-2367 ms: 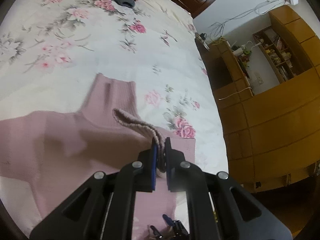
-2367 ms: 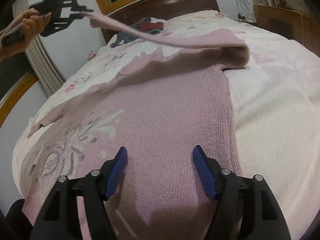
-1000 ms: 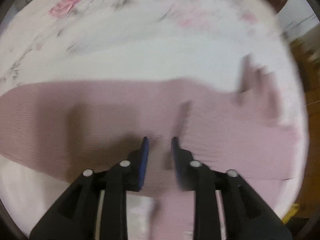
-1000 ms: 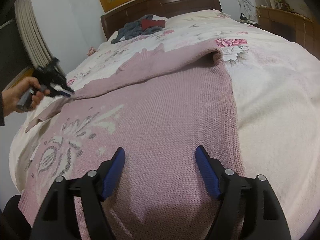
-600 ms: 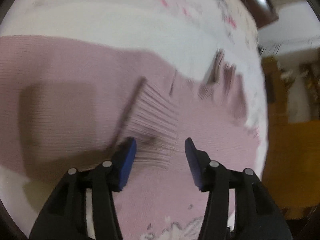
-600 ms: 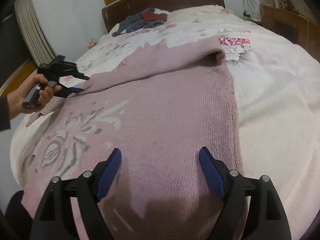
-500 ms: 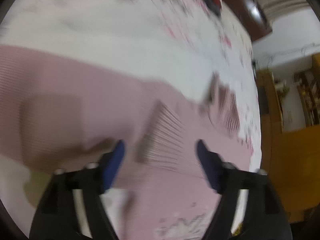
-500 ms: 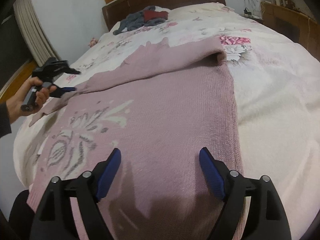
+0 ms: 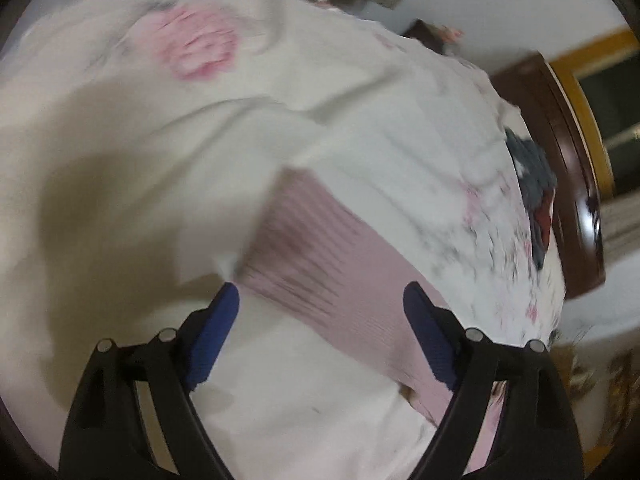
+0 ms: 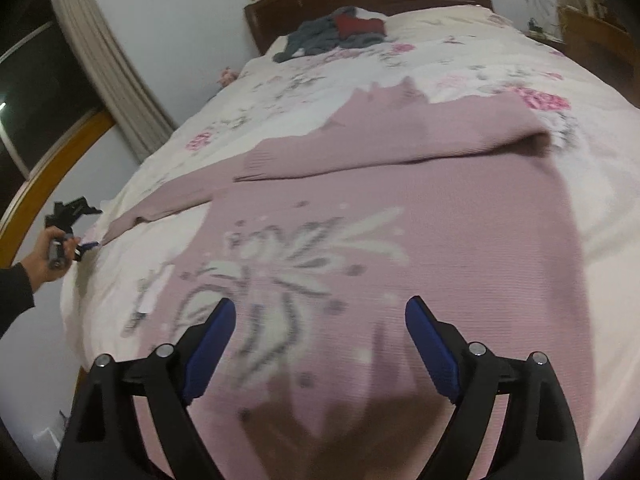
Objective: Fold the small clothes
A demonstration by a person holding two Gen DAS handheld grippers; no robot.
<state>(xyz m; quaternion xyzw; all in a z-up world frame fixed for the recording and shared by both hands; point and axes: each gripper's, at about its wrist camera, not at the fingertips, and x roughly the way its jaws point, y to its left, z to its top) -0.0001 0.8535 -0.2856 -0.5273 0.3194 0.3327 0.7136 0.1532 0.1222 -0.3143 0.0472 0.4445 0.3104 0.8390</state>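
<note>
Gripper pair wide open: left gripper [image 9: 320, 312] over sweater cuff [image 9: 288, 236]; right gripper [image 10: 320, 320] empty.

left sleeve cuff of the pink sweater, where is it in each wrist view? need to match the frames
Left wrist: the ribbed cuff sits centre frame, just ahead of the open left gripper.
Right wrist: the same cuff is far left, mid-height, at the sleeve's end beside the left gripper.
Shared landmark: the grey and red clothes pile by the headboard.
</note>
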